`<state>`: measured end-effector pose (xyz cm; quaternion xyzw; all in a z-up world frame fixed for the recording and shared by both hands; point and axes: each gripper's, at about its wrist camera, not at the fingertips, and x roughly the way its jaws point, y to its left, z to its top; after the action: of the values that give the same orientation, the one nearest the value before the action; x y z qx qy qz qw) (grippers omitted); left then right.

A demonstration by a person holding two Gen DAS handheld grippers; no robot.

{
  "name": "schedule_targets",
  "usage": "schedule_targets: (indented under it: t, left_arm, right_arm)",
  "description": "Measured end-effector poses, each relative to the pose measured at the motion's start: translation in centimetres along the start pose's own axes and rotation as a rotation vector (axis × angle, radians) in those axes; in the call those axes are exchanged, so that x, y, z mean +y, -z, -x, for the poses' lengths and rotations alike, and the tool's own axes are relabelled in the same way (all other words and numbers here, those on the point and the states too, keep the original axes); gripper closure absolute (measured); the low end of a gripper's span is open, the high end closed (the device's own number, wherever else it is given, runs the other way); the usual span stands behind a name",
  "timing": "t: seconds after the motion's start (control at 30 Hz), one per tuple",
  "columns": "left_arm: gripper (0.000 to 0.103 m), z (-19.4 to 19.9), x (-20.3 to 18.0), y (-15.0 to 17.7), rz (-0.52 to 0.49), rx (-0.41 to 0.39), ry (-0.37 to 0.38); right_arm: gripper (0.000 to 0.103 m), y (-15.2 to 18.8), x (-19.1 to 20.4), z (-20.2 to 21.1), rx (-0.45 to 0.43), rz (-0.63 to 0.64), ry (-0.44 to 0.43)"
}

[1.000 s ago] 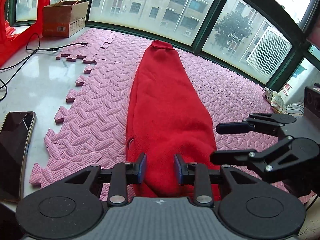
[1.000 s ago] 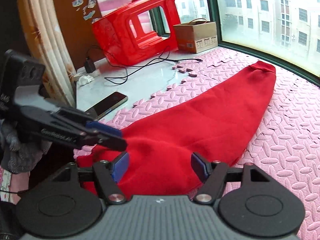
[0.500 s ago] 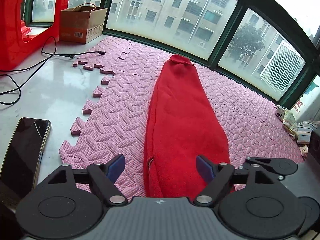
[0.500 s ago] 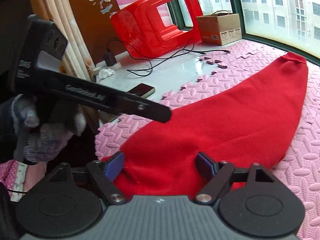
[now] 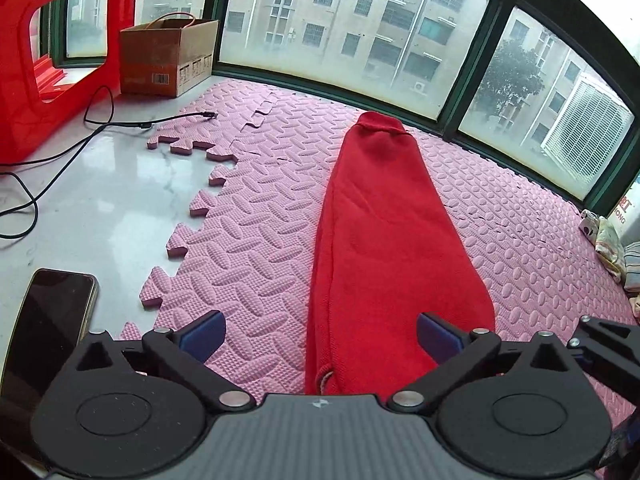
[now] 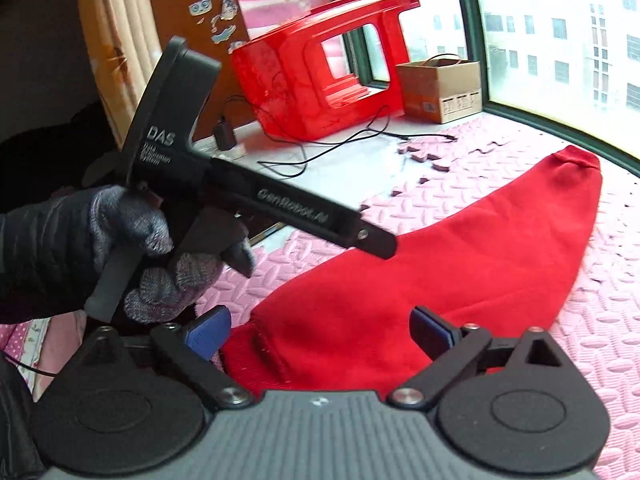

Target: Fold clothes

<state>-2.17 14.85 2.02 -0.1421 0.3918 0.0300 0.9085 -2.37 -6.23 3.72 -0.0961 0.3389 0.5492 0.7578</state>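
A red garment (image 5: 384,236) lies folded into a long narrow strip on the pink foam mat (image 5: 256,216), its narrow end towards the window. It also shows in the right wrist view (image 6: 460,268). My left gripper (image 5: 320,338) is open and empty, lifted above the garment's near end. My right gripper (image 6: 320,332) is open and empty above the same near end. The left gripper's body, held in a gloved hand (image 6: 132,248), shows in the right wrist view.
A black phone (image 5: 44,328) lies on the white floor left of the mat. Black cables (image 5: 76,144), a cardboard box (image 5: 168,58) and a red plastic stool (image 6: 320,76) are at the far left. Windows (image 5: 360,32) bound the far side.
The left gripper opened, letting go of the garment's near end, and lifted back. The right gripper also rose and drew back. The garment stays flat on the mat.
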Motion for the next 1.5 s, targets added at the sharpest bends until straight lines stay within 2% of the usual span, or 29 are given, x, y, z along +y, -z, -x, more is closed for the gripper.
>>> schedule_targets:
  t: [0.03,0.13,0.23,0.47,0.6,0.83,1.0,1.33,1.5]
  left_arm:
    - [0.000,-0.3,0.2,0.1,0.004,0.006,-0.007]
    - [0.000,-1.0,0.7,0.6,0.016,0.029,-0.030]
    - [0.000,-1.4,1.4,1.3,0.029,0.054,-0.055]
    - [0.000,-1.7,2.3,1.7,0.050,0.065,-0.070]
    - [0.000,-2.0,2.7,1.7,0.064,0.072,-0.076]
    - [0.000,-2.5,2.8,1.8,0.056,0.089,-0.077]
    - [0.000,-2.7,2.6,1.6,0.056,0.106,-0.094]
    - [0.000,-3.2,2.1,1.3,0.063,0.133,-0.133]
    - [0.000,-3.3,2.0,1.2,0.069,0.141,-0.144]
  right_arm:
    - [0.005,-0.1,-1.0,0.2,-0.010,-0.018,0.044]
    - [0.004,0.0,-2.9,0.2,-0.019,-0.064,0.098]
    - [0.004,0.4,-4.8,-0.5,-0.014,-0.130,0.126]
    - [0.004,1.7,-7.2,-2.2,-0.004,-0.226,0.135]
    - [0.004,1.9,-8.1,-1.3,-0.024,-0.283,0.100]
    - [0.003,2.2,-10.9,-0.2,-0.022,-0.302,0.127]
    - [0.003,1.7,-12.8,-1.1,-0.027,-0.320,0.067]
    - [0.002,0.9,-15.8,-3.5,-0.063,-0.331,-0.103]
    - [0.002,1.2,-16.7,-4.1,-0.012,-0.323,-0.201]
